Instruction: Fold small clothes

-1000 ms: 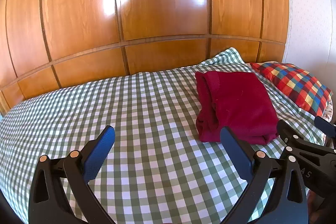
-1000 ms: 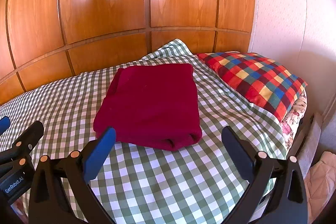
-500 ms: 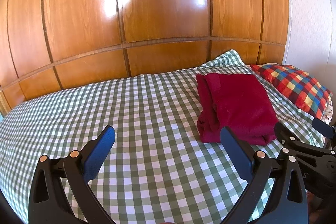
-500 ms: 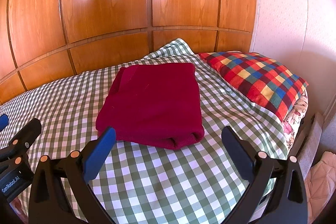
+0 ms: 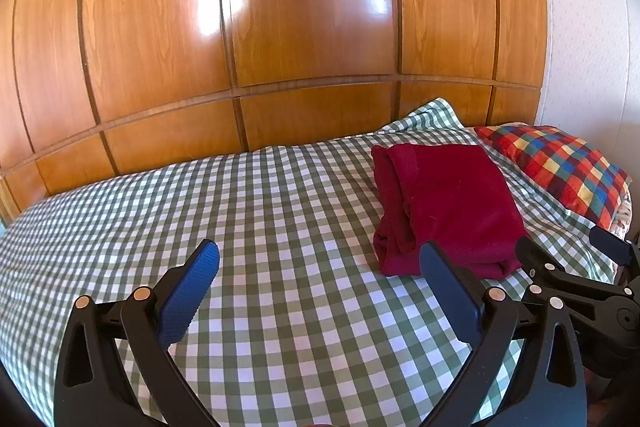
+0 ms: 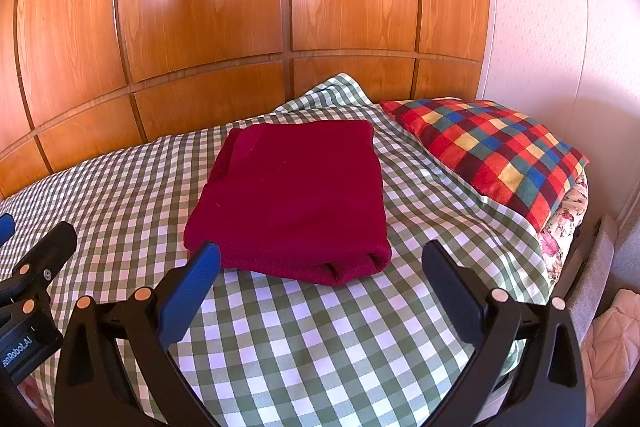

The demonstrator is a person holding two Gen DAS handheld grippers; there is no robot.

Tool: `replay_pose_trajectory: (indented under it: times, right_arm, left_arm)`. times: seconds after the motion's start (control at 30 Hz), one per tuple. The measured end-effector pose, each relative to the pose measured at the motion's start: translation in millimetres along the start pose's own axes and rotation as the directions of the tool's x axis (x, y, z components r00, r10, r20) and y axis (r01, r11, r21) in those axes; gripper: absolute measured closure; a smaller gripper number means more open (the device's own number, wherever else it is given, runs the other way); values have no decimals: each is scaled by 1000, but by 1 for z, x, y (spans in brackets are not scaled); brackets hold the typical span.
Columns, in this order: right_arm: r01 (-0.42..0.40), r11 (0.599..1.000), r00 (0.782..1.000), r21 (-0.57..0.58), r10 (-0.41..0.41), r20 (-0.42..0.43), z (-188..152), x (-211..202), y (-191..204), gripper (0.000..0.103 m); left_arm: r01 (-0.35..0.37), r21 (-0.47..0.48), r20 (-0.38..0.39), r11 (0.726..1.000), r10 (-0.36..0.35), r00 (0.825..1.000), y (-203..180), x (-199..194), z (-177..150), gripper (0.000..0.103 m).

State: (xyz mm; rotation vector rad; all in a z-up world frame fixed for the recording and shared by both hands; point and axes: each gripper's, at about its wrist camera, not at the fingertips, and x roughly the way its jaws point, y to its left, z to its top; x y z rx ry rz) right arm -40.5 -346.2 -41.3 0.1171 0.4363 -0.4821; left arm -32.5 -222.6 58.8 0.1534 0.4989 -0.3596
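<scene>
Folded dark-red garment (image 6: 294,199) lies flat on the green-and-white checked bedspread (image 6: 320,339), toward the head end of the bed, its layered fold edges showing at the near corner and along its left side (image 5: 444,203). Just to its right a multicoloured checked pillow (image 6: 492,151) rests on the bedspread (image 5: 240,227), close to the garment but not touching it; a floral fabric (image 6: 564,223) shows under the pillow at the bed's edge. Behind the bed runs a glossy wooden panelled wall (image 6: 240,7), with a pale papered wall (image 6: 536,7) at the right.

The right gripper (image 6: 320,279) hovers low in front of the garment's near edge, its blue-padded fingers spread wide and holding nothing; the left pad overlaps the garment's near-left corner in this view, though contact cannot be told. The left gripper (image 5: 320,279) is likewise spread wide and empty, over bare bedspread to the left of the garment. Each gripper shows at the other camera's edge. Nothing lies between either gripper and the garment.
</scene>
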Motion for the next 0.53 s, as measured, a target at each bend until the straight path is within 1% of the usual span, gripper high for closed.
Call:
replay_pose_trajectory:
  times: [0.23,0.27,0.3,0.4,0.53]
  right_arm:
    - [-3,1000,1000,2,3,-8,-2,3,0,3]
    - [-5,1000,1000,6,5,-9,-2,4,-1,3]
    - [-6,1000,1000,9,6,-10,-2,5,-3,3]
    - [1,1000,1000,20,0,-9,1,8,-12,2]
    - [36,995,999,97,-33,-23,11,21,-45,2]
  left_arm:
    - [0,2,14,1000,0,1000,1,-1,-1,4]
    - [9,-1,8,1000,-9,1000,1,1,-1,4]
    - [17,-2,1,1000,-17,1000,2,2,-1,4]
    - [9,-9,-33,1000,-10,999,3,10,-3,4]
    - [0,-15,-89,1000,-1,996,7,24,-10,4]
